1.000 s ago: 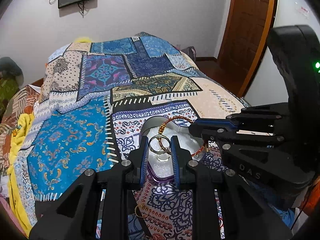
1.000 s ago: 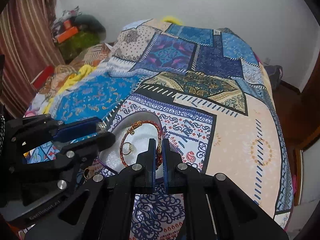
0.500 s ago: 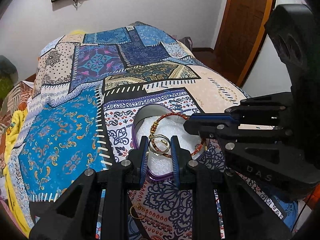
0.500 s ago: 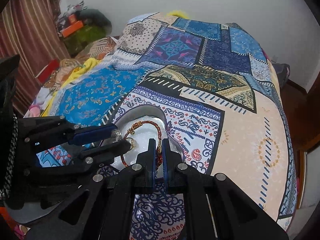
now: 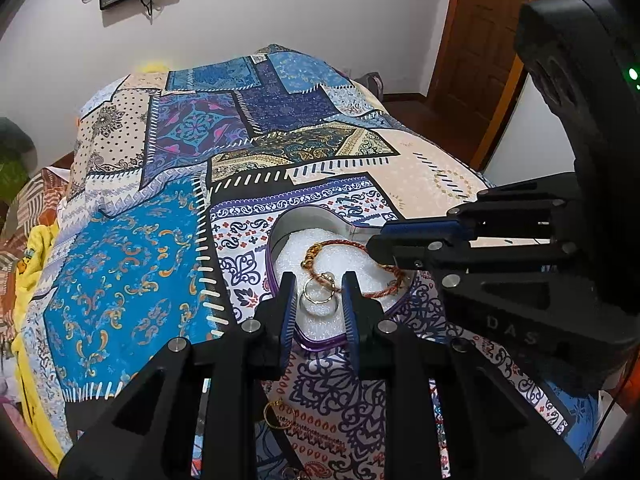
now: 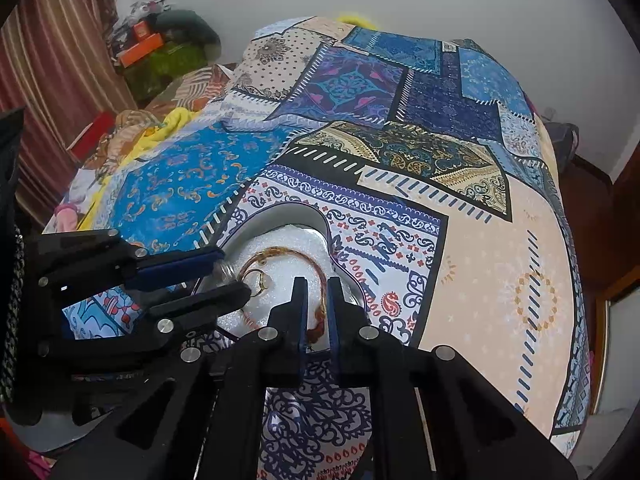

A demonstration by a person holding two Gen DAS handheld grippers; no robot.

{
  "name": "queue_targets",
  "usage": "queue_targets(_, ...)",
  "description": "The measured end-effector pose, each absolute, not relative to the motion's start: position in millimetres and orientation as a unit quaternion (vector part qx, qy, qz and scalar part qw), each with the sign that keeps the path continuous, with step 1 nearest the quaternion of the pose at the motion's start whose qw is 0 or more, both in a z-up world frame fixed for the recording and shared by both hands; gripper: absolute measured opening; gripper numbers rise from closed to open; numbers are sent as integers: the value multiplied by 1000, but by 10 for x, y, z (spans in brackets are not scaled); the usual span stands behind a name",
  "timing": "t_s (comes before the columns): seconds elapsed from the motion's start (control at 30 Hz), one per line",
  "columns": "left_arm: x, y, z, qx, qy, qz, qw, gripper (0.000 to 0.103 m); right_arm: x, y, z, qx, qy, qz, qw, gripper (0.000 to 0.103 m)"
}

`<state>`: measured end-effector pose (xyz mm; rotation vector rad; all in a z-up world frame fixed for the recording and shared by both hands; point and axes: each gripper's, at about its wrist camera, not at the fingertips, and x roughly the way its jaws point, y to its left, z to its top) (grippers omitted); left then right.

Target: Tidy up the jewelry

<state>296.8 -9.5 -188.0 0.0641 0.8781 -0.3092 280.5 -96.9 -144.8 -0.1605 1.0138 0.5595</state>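
Note:
A heart-shaped tin (image 5: 282,226) with white foam lining lies on the patchwork bed cover. In it are a red-and-gold bangle (image 5: 352,245), a gold ring (image 5: 318,288) and a silver ring (image 5: 320,307). My left gripper (image 5: 318,306) holds the silver ring between its fingers over the tin's near end. My right gripper (image 6: 318,312) has opened slightly around the bangle (image 6: 316,280), which lies between its fingers at the tin's (image 6: 296,212) right side.
A gold earring (image 5: 278,414) lies on the cover below the left gripper. The bed cover (image 6: 500,280) stretches right to the bed's edge. Clutter and a curtain (image 6: 52,64) stand at the left, a wooden door (image 5: 480,52) at the right.
The left gripper lowered the silver ring onto the foam beside the gold ring. The right gripper's fingers parted a little around the bangle, which now rests in the tin.

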Motion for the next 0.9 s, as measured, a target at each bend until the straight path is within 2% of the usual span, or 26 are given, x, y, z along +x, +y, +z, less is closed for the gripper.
queue_targets(0.1, 2933, -82, -1841, 32, 420, -145, 895, 27, 2775, -984, -1403, -72, 476, 265, 836, 11)
queue_targets(0.27, 2849, -43, -1732, 29, 409, -139, 901, 27, 2697, -997, -1291, -74, 465, 263, 842, 17)
queue_targets(0.67, 2442, 119, -1395, 23, 383, -112, 917, 28, 2331, -1025, -984, -79, 438, 254, 859, 18)
queue_targets(0.77, 2303, 200, -1323, 17, 376, -103, 921, 37, 2214, -1028, -928, -82, 432, 250, 863, 18)
queue_targets(0.9, 2128, 332, -1257, 11, 371, -90, 924, 38, 2069, -1034, -877, -84, 427, 245, 866, 18)
